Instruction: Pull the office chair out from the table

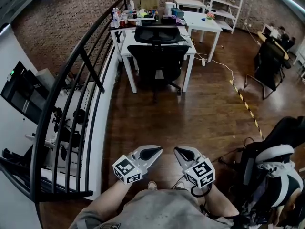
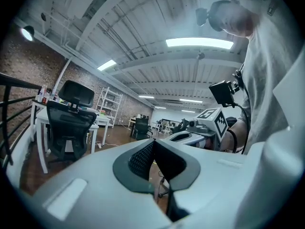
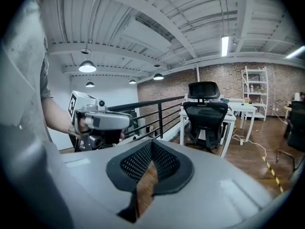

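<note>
Holding nothing, left hand-held gripper and right hand-held gripper sit fully closed.

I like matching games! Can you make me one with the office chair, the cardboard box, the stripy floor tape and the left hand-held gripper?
1 office chair
2 cardboard box
3 stripy floor tape
4 left hand-held gripper

a shut, empty
b pushed in at the white table
c by the brick wall
d stuck flat on the wooden floor

Pairs: 1-b, 2-c, 3-d, 4-a
</note>
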Demonstrator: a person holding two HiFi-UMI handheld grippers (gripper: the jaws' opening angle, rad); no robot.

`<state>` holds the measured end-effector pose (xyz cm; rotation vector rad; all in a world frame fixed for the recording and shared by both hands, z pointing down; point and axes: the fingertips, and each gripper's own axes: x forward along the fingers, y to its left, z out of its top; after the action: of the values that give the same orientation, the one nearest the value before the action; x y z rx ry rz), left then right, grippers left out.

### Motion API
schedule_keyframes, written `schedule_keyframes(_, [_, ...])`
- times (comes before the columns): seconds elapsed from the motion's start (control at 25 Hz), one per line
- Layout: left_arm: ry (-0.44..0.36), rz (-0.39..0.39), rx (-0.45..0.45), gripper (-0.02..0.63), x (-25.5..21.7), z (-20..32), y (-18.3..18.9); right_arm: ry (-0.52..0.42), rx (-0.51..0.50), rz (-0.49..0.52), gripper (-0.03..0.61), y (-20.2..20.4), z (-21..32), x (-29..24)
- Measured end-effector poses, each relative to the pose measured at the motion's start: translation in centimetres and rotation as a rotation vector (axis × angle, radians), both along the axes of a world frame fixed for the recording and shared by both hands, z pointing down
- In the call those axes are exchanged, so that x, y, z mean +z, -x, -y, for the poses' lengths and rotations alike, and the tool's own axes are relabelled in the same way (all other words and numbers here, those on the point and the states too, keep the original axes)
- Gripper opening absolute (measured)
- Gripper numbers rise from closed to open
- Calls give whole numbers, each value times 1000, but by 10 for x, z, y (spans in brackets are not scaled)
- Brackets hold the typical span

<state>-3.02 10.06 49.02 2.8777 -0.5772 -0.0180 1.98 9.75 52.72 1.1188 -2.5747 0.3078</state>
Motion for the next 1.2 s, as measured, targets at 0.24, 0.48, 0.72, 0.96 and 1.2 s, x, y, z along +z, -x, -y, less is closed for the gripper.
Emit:
schedule_keyframes(0.24, [-10,-8,-7,2,-3,23,32,-18,47,3,6,24,17,-5])
schedule_keyframes(0.48, [-10,-28,-34,2,-17,58,53,-24,57,-2,6,36,44,-16])
schedule_keyframes(0.72, [-15,-19,-45,2,-11,111,38,-36,39,7,6,24,101,-10])
schedule_keyframes(0.96, [-23,1,-73,2,-12,185,7,-53,6,20,6,-5,181,-11])
schedule_keyframes(1.2, [-42,13,-117,2,-23,262,-30,-64,-53,26,6,-41,257,-24])
